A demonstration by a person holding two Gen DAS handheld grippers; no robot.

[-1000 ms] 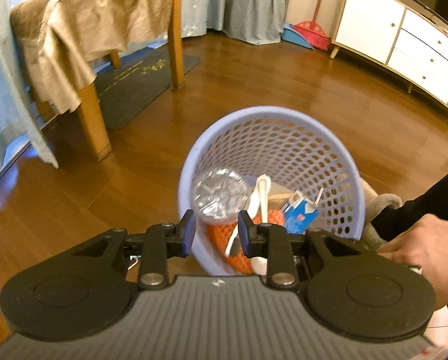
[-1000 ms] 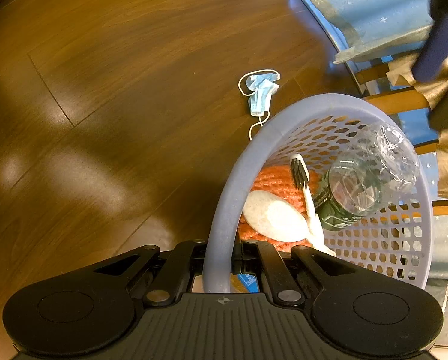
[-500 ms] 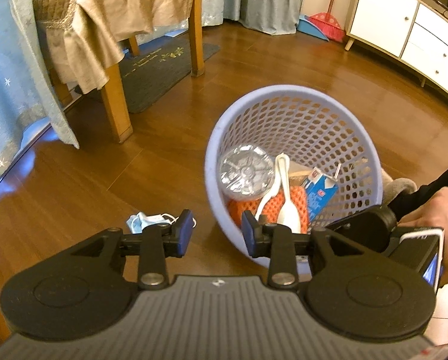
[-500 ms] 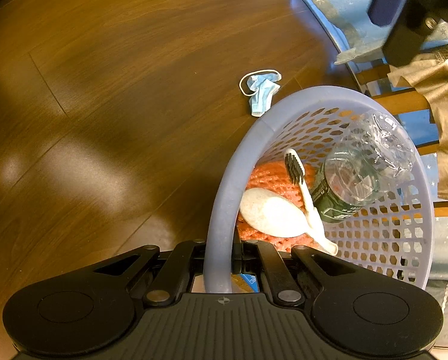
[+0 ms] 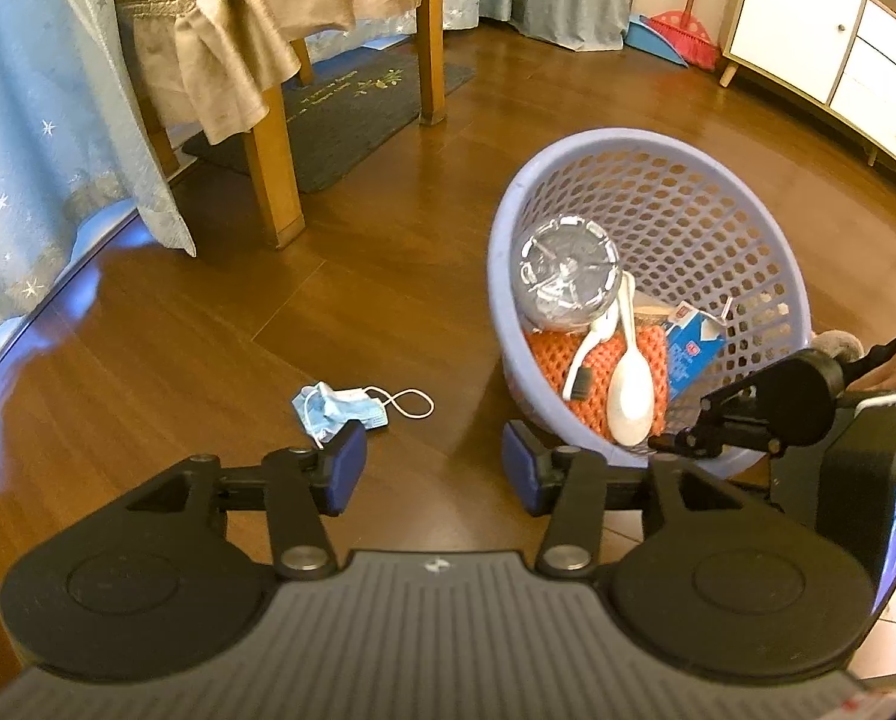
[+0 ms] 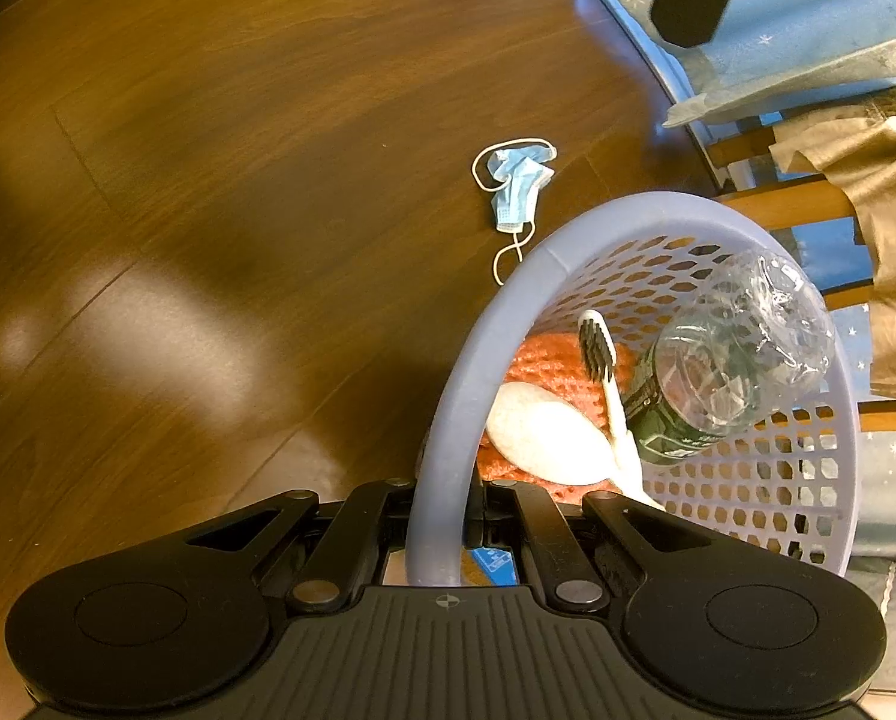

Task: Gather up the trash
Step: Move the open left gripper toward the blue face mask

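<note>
- Trash is now mostly inside the lilac basket (image 5: 766, 228): a crushed clear bottle (image 5: 568, 282), a white spoon (image 5: 628, 396), a toothbrush (image 5: 586, 360), a blue carton (image 5: 694, 348) and an orange net (image 5: 658, 354). One piece remains on the wooden floor (image 5: 388, 276), a blue face mask (image 5: 337, 411), just beside the basket.
- Left wrist view: half a second ago the left hand-held gripper (image 5: 433, 465) was nearer to the basket. Now it has swung toward the mask. Its jaws have just been opening and stand half wide, with nothing between them. The left pad is in front of the edge of the mask. I judge the mask is the next thing to pick up.
- This view also shows the right hand-held gripper (image 5: 658, 441) from outside, at the near rim, and the carton clearly.
- Right wrist view: the right hand-held gripper (image 6: 442, 531) is closed tight on the basket rim (image 6: 448, 414), as it was a moment ago, and the basket is tilted. Here the mask (image 6: 514, 189) is seen whole, with its ear loops, apart from the basket, and the bottle's dark label. The carton is almost hidden.
</note>
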